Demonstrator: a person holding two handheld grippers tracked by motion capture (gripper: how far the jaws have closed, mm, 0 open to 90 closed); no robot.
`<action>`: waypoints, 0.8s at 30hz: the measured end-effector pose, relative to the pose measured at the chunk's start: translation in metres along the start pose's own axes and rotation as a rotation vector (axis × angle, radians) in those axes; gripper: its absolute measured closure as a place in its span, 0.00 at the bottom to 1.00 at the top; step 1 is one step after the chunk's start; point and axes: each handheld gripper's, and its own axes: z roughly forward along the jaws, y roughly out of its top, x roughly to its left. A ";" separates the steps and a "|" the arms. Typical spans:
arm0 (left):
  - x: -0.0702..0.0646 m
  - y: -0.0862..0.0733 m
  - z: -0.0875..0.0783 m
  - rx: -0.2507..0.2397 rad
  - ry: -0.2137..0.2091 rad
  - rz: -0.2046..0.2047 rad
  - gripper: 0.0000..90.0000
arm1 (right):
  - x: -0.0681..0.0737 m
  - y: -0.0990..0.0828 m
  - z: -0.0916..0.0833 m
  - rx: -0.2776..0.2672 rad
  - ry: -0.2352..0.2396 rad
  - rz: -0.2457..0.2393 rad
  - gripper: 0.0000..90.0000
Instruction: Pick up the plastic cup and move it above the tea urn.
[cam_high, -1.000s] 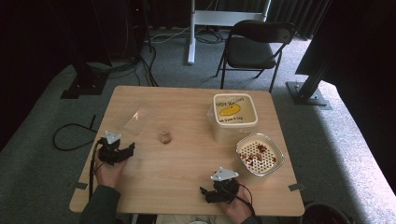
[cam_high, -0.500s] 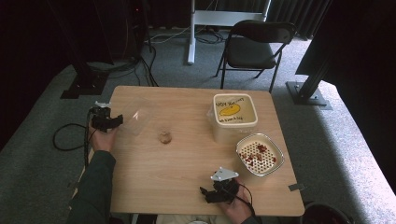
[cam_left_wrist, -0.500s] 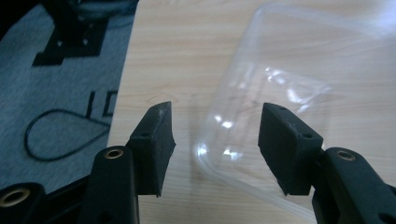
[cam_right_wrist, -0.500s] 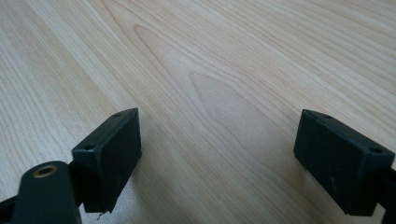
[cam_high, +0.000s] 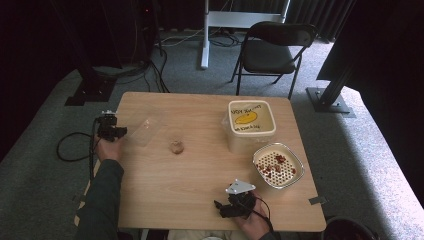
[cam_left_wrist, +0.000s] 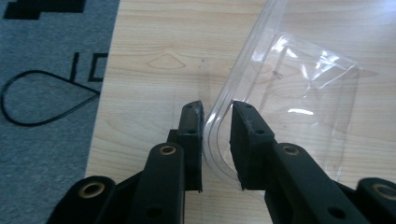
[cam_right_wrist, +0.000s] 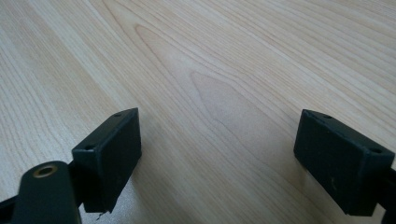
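A clear plastic container (cam_high: 144, 129) lies on its side at the left of the wooden table (cam_high: 200, 190). My left gripper (cam_high: 120, 131) is at the table's left edge, shut on the container's rim. In the left gripper view the curved rim corner of the clear container (cam_left_wrist: 299, 93) sits pinched between the two jaws of the left gripper (cam_left_wrist: 217, 109). Near the front edge my right gripper (cam_high: 222, 209) rests low over bare wood. The right gripper view has that gripper (cam_right_wrist: 219, 140) wide open with nothing between its jaws.
A white tub with a yellow-printed lid (cam_high: 251, 120) stands at the back right. In front of it sits a perforated bowl holding red bits (cam_high: 278, 165). A small brown item (cam_high: 176, 147) lies mid-table. A folding chair (cam_high: 275, 47) stands behind the table, and a cable (cam_high: 70, 145) loops on the floor at left.
My left gripper moved from the table's front left out to the left edge and closed on the clear container's rim. The right gripper has stayed put.
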 end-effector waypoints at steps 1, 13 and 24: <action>0.000 0.000 -0.001 -0.011 -0.014 0.001 0.85 | 0.000 0.000 0.000 0.000 0.000 -0.001 0.16; -0.005 0.011 -0.025 -0.106 -0.061 -0.015 0.92 | 0.000 0.000 0.000 0.001 0.001 0.000 0.16; -0.027 0.034 -0.059 -0.211 -0.132 0.019 0.92 | -0.002 0.005 0.005 0.002 0.007 -0.009 0.16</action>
